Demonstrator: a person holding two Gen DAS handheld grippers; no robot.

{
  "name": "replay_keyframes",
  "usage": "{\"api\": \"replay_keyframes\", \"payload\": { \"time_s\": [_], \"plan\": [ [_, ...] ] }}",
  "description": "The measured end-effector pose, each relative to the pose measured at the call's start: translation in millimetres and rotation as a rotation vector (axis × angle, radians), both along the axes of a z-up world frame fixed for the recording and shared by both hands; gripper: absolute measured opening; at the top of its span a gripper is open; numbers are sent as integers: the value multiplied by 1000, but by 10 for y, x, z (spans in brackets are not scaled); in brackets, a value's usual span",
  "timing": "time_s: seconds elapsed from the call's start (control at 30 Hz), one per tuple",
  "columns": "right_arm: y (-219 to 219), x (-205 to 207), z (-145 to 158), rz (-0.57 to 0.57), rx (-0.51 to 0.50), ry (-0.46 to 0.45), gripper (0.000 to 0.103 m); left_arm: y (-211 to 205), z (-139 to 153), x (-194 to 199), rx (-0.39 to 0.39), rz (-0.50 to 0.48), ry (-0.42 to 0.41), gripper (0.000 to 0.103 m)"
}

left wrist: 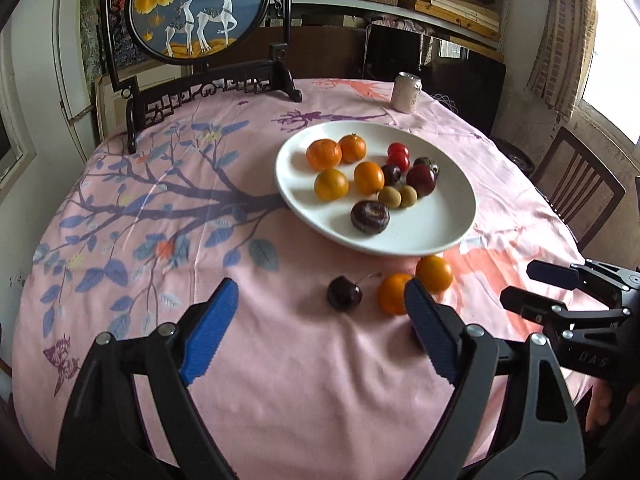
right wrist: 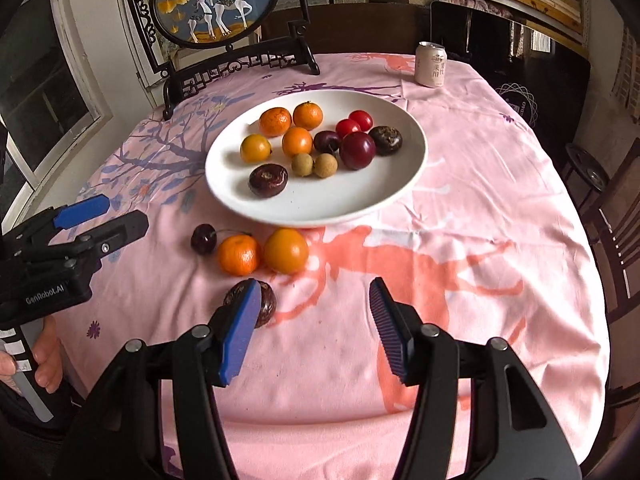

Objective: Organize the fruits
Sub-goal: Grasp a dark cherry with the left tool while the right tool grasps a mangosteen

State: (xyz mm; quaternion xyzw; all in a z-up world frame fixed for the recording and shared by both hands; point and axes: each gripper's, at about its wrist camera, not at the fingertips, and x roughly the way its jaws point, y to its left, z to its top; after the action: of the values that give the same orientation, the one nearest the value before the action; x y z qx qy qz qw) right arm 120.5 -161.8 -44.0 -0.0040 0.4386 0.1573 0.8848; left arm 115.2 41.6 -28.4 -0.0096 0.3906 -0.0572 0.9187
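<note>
A white plate (left wrist: 440,236) (right wrist: 320,204) holds several oranges, plums, small red tomatoes, two longans and dark water chestnuts. On the cloth in front of it lie a dark cherry (left wrist: 344,293) (right wrist: 203,239), a mandarin (left wrist: 392,294) (right wrist: 238,255), a smooth orange (left wrist: 434,273) (right wrist: 286,250) and a dark water chestnut (right wrist: 267,303). My left gripper (left wrist: 318,308) is open above the cloth, just short of the cherry and mandarin. My right gripper (right wrist: 314,306) is open and empty; its left finger partly hides the water chestnut. Each gripper shows at the other view's edge.
A drink can (left wrist: 407,92) (right wrist: 430,64) stands at the table's far side. A framed round deer screen (left wrist: 200,4) (right wrist: 216,0) on a black stand sits at the far left. Wooden chairs (left wrist: 576,184) stand to the right of the table.
</note>
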Motion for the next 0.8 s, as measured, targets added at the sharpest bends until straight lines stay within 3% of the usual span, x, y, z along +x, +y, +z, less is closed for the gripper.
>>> {"api": "replay_keyframes", "payload": {
  "time_s": [0.4, 0.8],
  "plan": [
    [352, -144, -235, 88, -29, 74, 57, 294, -79, -206, -40, 58, 36, 88],
    [607, 145, -531, 108, -65, 99, 57, 272, -267, -157, -29, 56, 100, 89]
  ]
}}
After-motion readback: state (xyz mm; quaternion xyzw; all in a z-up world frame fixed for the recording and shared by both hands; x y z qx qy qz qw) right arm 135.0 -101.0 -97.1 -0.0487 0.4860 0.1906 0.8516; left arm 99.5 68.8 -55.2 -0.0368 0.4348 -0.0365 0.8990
